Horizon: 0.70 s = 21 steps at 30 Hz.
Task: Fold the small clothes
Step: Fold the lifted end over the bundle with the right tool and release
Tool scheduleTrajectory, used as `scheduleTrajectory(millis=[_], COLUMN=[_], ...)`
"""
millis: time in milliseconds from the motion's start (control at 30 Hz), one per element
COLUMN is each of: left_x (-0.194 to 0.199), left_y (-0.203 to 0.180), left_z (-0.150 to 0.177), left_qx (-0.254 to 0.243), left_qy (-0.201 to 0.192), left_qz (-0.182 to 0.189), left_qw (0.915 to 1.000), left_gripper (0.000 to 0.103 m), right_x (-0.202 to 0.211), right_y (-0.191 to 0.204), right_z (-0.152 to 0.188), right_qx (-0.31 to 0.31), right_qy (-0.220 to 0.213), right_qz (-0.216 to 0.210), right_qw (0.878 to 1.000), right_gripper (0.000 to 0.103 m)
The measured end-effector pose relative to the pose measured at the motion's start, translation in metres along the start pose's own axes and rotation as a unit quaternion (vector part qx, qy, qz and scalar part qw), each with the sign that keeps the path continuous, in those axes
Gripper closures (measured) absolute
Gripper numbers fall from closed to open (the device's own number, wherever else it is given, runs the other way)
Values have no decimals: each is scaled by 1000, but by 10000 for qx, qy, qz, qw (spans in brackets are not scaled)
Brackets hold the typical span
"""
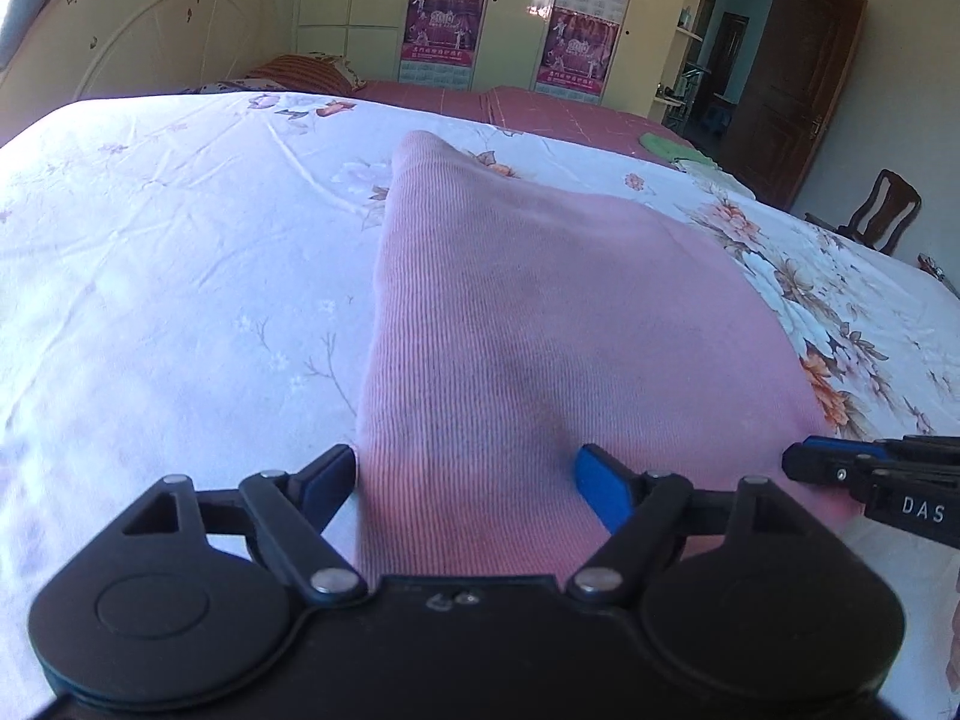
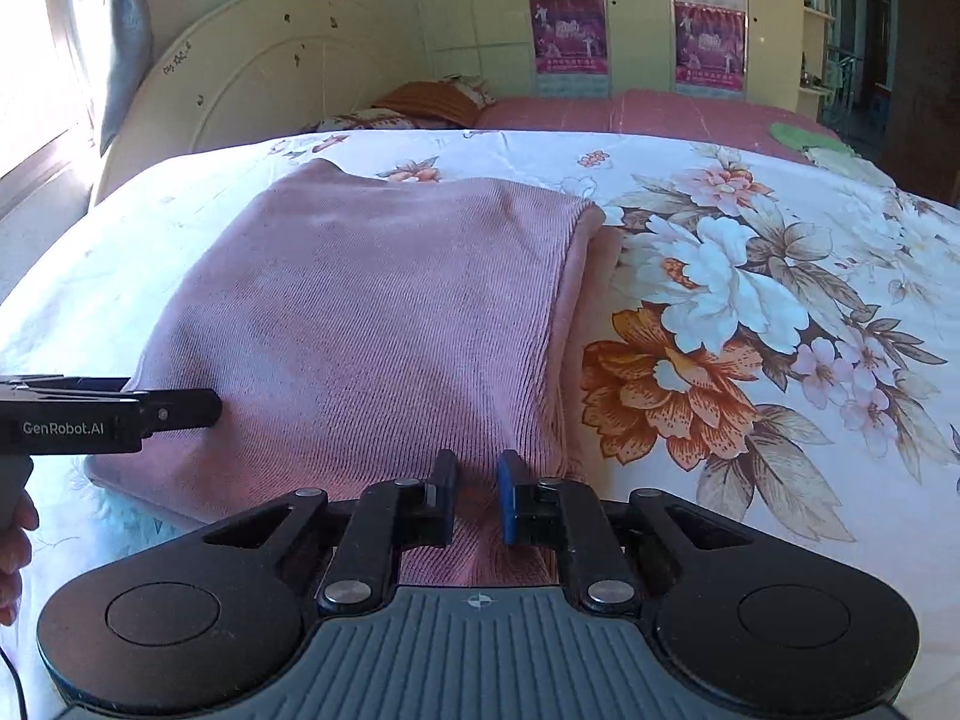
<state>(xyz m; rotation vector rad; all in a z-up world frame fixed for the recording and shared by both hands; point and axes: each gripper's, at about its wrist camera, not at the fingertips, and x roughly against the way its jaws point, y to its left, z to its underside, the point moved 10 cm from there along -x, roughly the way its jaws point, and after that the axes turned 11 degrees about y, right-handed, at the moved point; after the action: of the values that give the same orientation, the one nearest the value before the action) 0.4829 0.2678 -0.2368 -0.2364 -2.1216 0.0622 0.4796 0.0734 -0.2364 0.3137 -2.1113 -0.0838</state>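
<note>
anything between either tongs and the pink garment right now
Nothing visible. The left tongs are open with the pink garment running up between their fingers. The right tongs are nearly closed, pinching the garment's near edge. The floral sheet around it shows nothing in the way.

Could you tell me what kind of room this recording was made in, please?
Most likely a home bedroom: a bed with a floral sheet, a cream headboard at its head, pillows beside it, and a wardrobe along the far wall.
</note>
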Motion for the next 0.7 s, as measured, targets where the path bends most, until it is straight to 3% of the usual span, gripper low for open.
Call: scheduleTrajectory(millis=[67, 167, 233, 367, 433, 567, 600, 633, 700], left_x=[6, -3, -7, -3, 2, -1, -4, -10, -19], left_y=[-3, -7, -6, -4, -4, -9, -8, -5, -3], left_z=[3, 13, 16, 10, 7, 4, 5, 7, 8], left_qx=[-105, -216, -238, -249, -312, -451, -422, -362, -317], left_qy=[-60, 151, 129, 85, 60, 191, 304, 479, 754], left_qz=[-52, -128, -168, -242, -374, -316, -375, -557, -662], left_qw=[9999, 9996, 9995, 9994, 9988, 9983, 9979, 9966, 9945], left_gripper=[20, 18, 15, 12, 0, 0, 0, 0, 0], right_x=[13, -4, -4, 11, 17, 16, 15, 14, 12], right_y=[7, 6, 4, 11, 13, 12, 12, 12, 12], right_z=[-2, 13, 14, 2, -7, -22, -25, -28, -33], right_qx=[28, 30, -64, -137, -136, -262, -288, -301, -254], right_qy=[-184, 218, 179, 48, -67, -168, -201, -244, -390], right_qz=[56, 298, 282, 213, 233, 333, 395, 451, 577], right_qw=[9998, 9993, 9994, 9997, 9996, 9990, 9986, 9982, 9972], right_gripper=[90, 90, 90, 90, 89, 88, 79, 54, 34])
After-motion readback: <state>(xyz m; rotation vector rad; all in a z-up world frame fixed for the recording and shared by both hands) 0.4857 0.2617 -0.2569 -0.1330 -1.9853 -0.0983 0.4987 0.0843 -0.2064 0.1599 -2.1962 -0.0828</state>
